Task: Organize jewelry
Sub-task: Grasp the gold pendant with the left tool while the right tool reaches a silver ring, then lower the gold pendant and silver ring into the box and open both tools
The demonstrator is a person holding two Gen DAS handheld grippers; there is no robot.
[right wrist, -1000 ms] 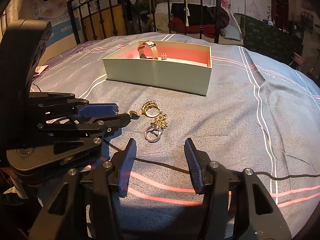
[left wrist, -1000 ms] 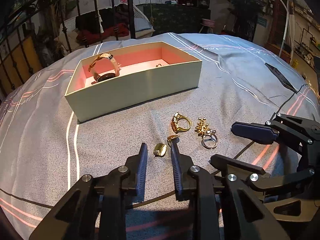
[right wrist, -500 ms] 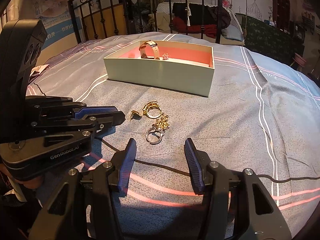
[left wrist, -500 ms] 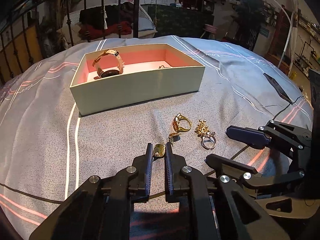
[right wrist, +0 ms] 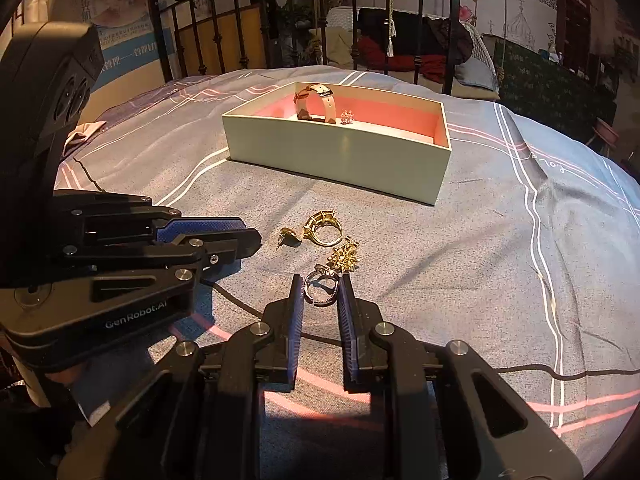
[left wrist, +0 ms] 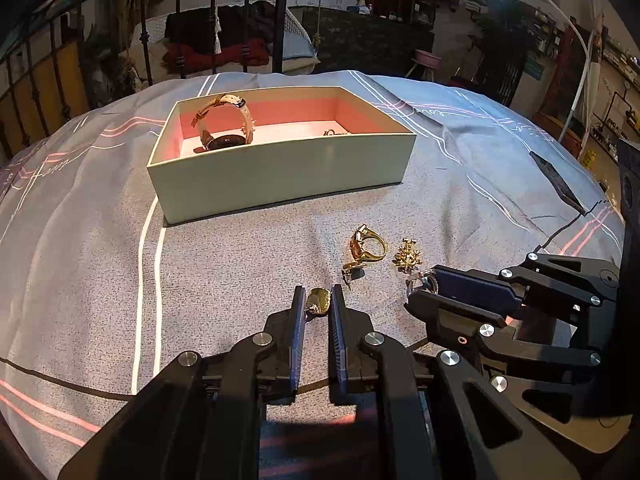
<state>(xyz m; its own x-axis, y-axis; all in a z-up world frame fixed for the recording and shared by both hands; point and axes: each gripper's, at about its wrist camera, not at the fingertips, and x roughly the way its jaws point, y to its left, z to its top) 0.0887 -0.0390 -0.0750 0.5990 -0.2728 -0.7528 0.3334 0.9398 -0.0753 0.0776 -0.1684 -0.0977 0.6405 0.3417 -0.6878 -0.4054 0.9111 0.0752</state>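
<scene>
My left gripper (left wrist: 317, 300) is shut on a small gold oval earring (left wrist: 319, 301), held between its fingertips just above the grey bedspread. My right gripper (right wrist: 321, 289) is closed around a silver ring (right wrist: 320, 289) that lies on the cloth. A gold ring with an orange stone (left wrist: 367, 243), a second gold earring (left wrist: 354, 271) and a gold flower brooch (left wrist: 407, 258) lie between them. The open box (left wrist: 280, 172) with a pink lining holds a watch (left wrist: 224, 124) and a small sparkling piece (right wrist: 346, 117).
The striped grey bedspread (left wrist: 100, 240) covers a rounded surface that falls away at the edges. A black iron bed frame (right wrist: 248, 20) stands behind. A dark cable (left wrist: 560, 184) runs along the right side of the cloth.
My left gripper closed on the gold oval earring and lifted slightly. My right gripper moved forward to the silver ring and narrowed its jaws around it.
</scene>
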